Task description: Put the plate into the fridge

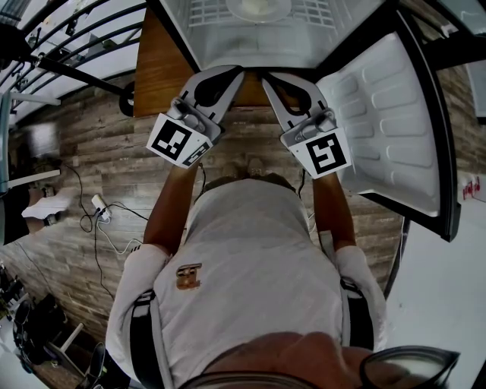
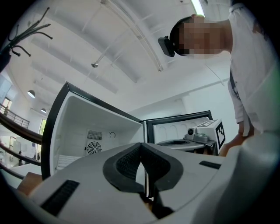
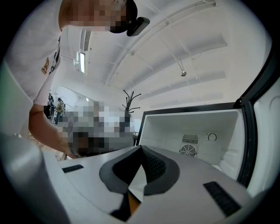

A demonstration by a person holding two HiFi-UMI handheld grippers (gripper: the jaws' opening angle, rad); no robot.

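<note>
The fridge (image 1: pixel 262 34) stands open in front of me at the top of the head view. A white round plate (image 1: pixel 258 7) lies on its wire shelf (image 1: pixel 209 11). My left gripper (image 1: pixel 237 74) and right gripper (image 1: pixel 267 78) hover side by side just outside the fridge's front edge, tips almost meeting. Both are shut with nothing between the jaws. The left gripper (image 2: pixel 141 145) points up and sees the white interior (image 2: pixel 87 131). Past the right gripper (image 3: pixel 141 148), the fan grille (image 3: pixel 189 150) shows on the fridge's back wall.
The fridge door (image 1: pixel 387 129) hangs open at the right, its inner shelves bare. A brown wooden panel (image 1: pixel 161 68) adjoins the fridge on the left. A power strip and cables (image 1: pixel 99 209) lie on the plank floor at left. A railing (image 1: pixel 68 45) runs along the upper left.
</note>
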